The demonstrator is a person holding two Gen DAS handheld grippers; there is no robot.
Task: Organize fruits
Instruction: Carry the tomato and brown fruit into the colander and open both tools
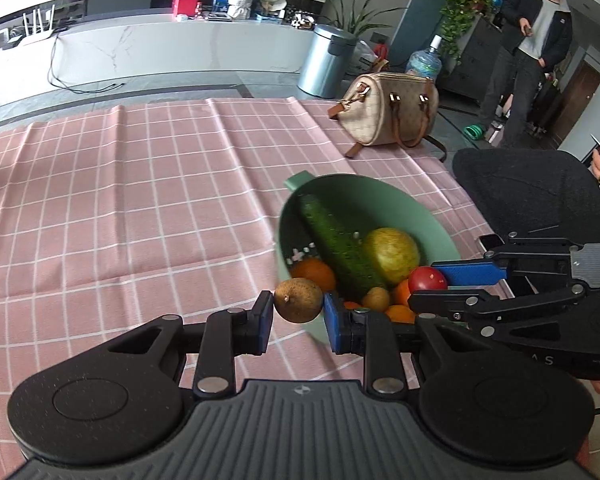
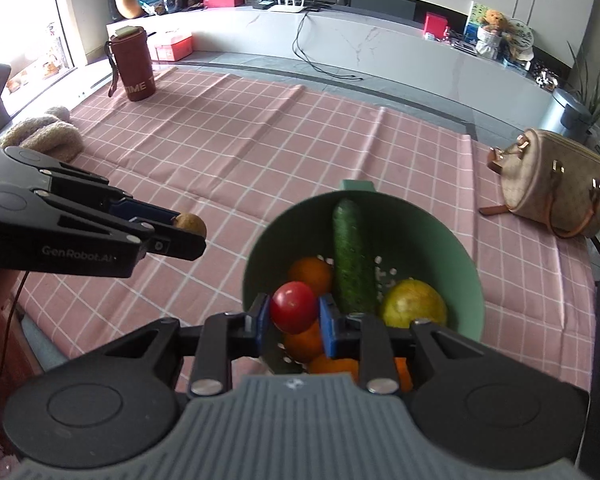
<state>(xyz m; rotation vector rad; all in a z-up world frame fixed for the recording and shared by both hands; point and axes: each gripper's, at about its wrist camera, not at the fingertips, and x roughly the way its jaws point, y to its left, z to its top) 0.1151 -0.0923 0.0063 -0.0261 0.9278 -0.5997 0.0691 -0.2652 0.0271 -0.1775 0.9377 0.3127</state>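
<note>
A green colander bowl (image 1: 424, 216) (image 2: 466, 276) stands on the pink checked tablecloth and holds a cucumber (image 1: 336, 244) (image 2: 352, 256), a yellow-green round fruit (image 1: 392, 254) (image 2: 414, 306), several oranges (image 1: 314, 274) (image 2: 310, 274) and a small brown fruit (image 1: 376, 298). My left gripper (image 1: 299, 312) (image 2: 190, 236) is shut on a brown kiwi (image 1: 299, 299) (image 2: 190, 224), held just left of the bowl's rim. My right gripper (image 2: 293, 320) (image 1: 432, 286) is shut on a red tomato (image 2: 293, 306) (image 1: 427, 279), held over the bowl's near side.
A beige handbag (image 1: 388, 112) (image 2: 556, 182) lies at the table's far right. A red cylindrical pouch (image 2: 134, 64) and a knitted beige item (image 2: 44, 136) sit at the far left. A black chair back (image 1: 532, 196) is beside the table. A man (image 1: 532, 40) stands beyond it.
</note>
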